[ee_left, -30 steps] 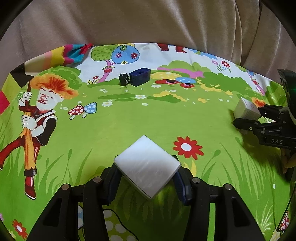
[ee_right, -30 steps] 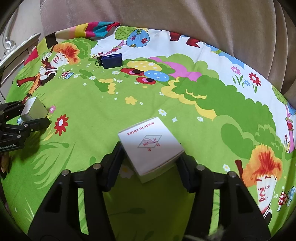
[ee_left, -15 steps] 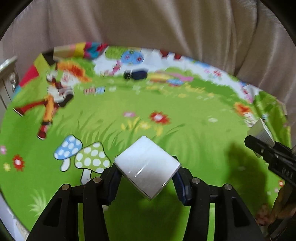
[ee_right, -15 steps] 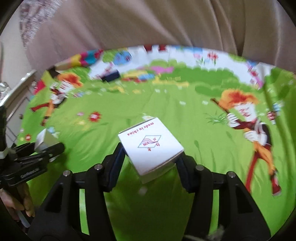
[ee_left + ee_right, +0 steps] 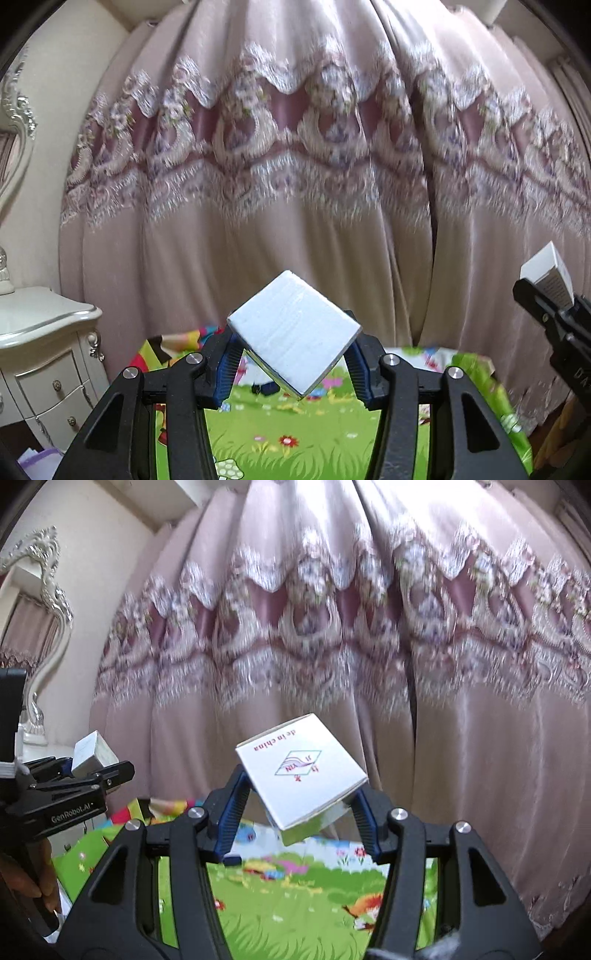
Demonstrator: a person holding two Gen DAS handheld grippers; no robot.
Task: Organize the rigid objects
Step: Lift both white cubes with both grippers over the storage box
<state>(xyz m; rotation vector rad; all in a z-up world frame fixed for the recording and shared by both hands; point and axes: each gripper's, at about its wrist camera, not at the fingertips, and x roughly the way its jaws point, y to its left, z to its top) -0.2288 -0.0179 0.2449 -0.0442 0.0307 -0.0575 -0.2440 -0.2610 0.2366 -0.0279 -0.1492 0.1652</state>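
- The pink lace-banded curtain (image 5: 295,166) fills the upper and middle of both views, blurred; only a strip of the cartoon-print green cloth (image 5: 295,435) shows at the bottom. With both cameras pitched this high, the likeliest trouble is that a set-down spot on the cloth is hard to judge.
- A white carved dresser (image 5: 44,354) stands at the lower left of the left wrist view, near the cloth's edge; a wide swing that way could knock it.
- The left gripper (image 5: 293,363) is clamped on a plain white box (image 5: 293,328), held corner-up at centre frame. Pinched on a diagonal, it could twist or slip out.
- The right gripper (image 5: 301,810) is clamped on a printed white box (image 5: 301,770), also tilted, its lower end hanging past the fingers; I judge this hold the less secure one.
- A small dark blue object (image 5: 264,388) lies far back on the cloth, partly hidden; a blind descent might land on it.
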